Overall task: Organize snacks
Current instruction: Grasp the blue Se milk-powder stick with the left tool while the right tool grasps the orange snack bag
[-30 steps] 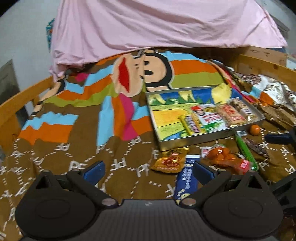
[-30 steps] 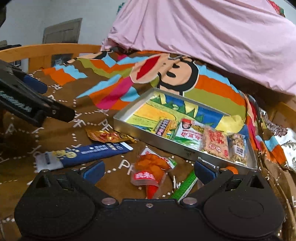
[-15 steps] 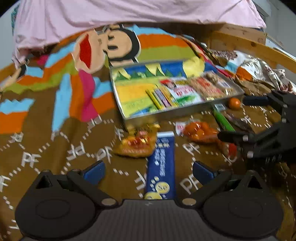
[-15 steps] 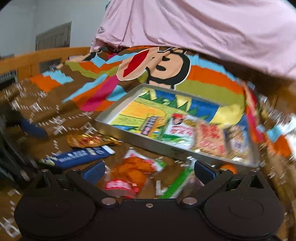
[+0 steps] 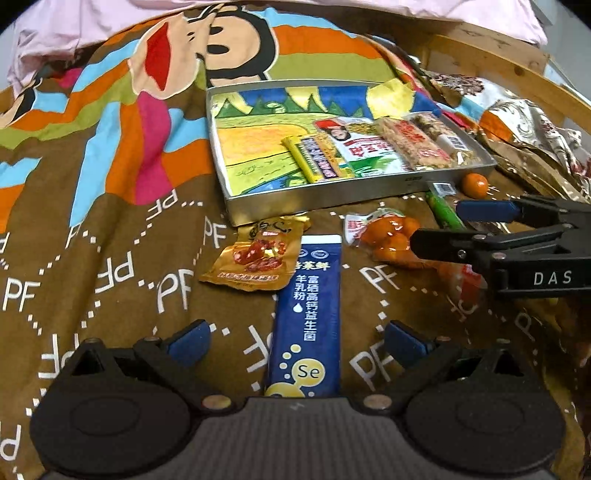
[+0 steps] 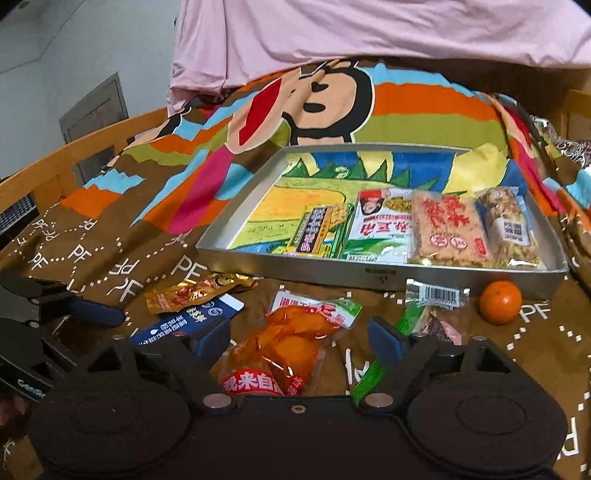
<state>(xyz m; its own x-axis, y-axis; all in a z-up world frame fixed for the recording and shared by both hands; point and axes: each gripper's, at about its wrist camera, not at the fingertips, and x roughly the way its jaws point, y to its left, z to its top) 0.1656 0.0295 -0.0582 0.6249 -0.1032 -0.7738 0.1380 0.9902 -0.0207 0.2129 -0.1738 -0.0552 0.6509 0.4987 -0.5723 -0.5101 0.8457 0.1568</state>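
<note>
Currently, my left gripper [image 5: 295,338]: jaws wide, nothing gripped, blue pads either side of the blue sachet [image 5: 308,306], which lies flat on the blanket and touches neither pad. My right gripper [image 6: 297,334]: jaws closing, not yet pressing; the orange snack bag [image 6: 284,347] sits between the pads, the green stick [image 6: 373,365] just by the right pad.

Surface: brown patterned blanket [image 5: 110,258] with a cartoon monkey print, wooden rail [image 6: 74,147] along its edges, pink sheet [image 6: 369,33] heaped at the far side.

Metal tray [image 6: 369,275], middle of the blanket: four packets in a row along its near wall. Loose items just in front of the tray: gold packet [image 5: 258,258] touching the sachet's top corner, small orange fruit [image 6: 500,301] at the tray's near right corner, a dark-red wrapped piece [image 6: 441,325] beside the green stick.

Obscured: sachet's lower end hidden by my left gripper body; foil bags [image 5: 524,133] at the right edge hard to identify.
</note>
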